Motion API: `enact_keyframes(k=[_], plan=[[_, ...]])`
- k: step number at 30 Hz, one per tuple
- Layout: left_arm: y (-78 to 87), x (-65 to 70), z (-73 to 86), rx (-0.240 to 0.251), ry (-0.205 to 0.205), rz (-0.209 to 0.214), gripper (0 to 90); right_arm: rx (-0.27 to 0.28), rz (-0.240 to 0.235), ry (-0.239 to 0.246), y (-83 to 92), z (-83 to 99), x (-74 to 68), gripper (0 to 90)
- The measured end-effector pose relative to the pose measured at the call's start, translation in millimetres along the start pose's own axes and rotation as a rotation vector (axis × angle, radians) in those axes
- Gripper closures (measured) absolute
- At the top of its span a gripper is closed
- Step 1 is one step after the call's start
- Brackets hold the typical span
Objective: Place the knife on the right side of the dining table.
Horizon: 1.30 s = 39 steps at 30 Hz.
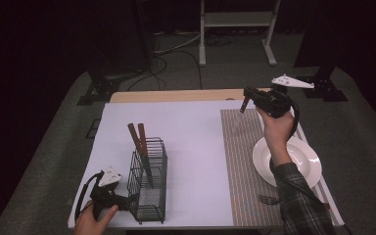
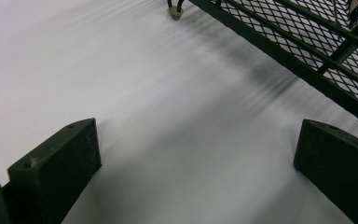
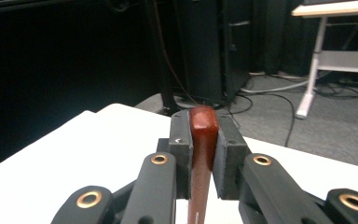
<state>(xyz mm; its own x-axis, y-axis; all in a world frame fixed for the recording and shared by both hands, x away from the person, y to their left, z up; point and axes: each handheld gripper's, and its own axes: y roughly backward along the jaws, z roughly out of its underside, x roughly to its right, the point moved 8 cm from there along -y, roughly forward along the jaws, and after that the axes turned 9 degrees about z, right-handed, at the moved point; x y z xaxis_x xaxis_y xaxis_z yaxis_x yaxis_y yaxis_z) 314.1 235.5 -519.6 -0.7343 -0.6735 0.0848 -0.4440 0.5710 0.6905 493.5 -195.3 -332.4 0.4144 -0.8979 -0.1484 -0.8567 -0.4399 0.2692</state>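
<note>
On the worktop (image 1: pixel 186 127), the left tongs (image 1: pixel 127 201) rest low at the near left corner, just beside the near end of a black wire caddy (image 1: pixel 149 183) that holds 2 wooden-handled utensils (image 1: pixel 139 139) standing tilted. The left gripper view shows these tongs (image 2: pixel 196 163) spread wide over bare white surface, with the caddy's mesh wall (image 2: pixel 317 51) running close past the right jaw and 1 of its feet ahead. Between the caddy and the striped placemat (image 1: pixel 245 161) lies a broad open stretch of white worktop. The right tongs (image 1: pixel 245 102) are raised above the far edge of the placemat, near the worktop's far right corner, and something slim hangs down from them toward the mat. The right gripper view shows what the high view leaves unclear: the tongs (image 3: pixel 203 154) are pinching a reddish-brown wooden handle (image 3: pixel 203 140) between the pads, its rounded end up. On the placemat near the right edge sits a white plate (image 1: pixel 308 161), partly under the forearm, with a fork (image 1: pixel 269 199) just beside it at the near edge.
</note>
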Motion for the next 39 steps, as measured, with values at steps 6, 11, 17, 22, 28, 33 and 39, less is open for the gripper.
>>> enact_keyframes(k=[6,11,17,22,28,33,39], plan=[[0.0,0.0,0.0,0.0,0.0,0.0,0.0,0.001,0.053,-0.025,-7.0,10.0,19.1,79.4],[0.0,0.0,0.0,0.0,0.0,0.0,0.0,-0.002,0.074,-0.027,-11.3,14.1,25.6,79.3],[0.1,0.0,0.0,-0.001,0.0,0.0,0.0,-0.007,0.091,-0.042,-12.7,19.2,31.2,79.2],[0.0,0.0,0.0,0.0,0.0,0.0,0.0,-0.009,0.098,-0.046,-12.2,22.9,34.6,79.2],[0.0,-0.1,0.0,-0.001,-0.001,0.0,0.0,-0.006,0.109,-0.05,-8.6,24.3,40.0,78.4],[0.1,-0.2,0.0,-0.001,-0.002,-0.001,0.0,-0.012,0.122,-0.05,-2.7,27.4,45.8,77.1],[0.1,-0.2,0.0,-0.001,-0.002,-0.001,0.0,-0.015,0.131,-0.064,4.2,30.6,53.3,76.0]])
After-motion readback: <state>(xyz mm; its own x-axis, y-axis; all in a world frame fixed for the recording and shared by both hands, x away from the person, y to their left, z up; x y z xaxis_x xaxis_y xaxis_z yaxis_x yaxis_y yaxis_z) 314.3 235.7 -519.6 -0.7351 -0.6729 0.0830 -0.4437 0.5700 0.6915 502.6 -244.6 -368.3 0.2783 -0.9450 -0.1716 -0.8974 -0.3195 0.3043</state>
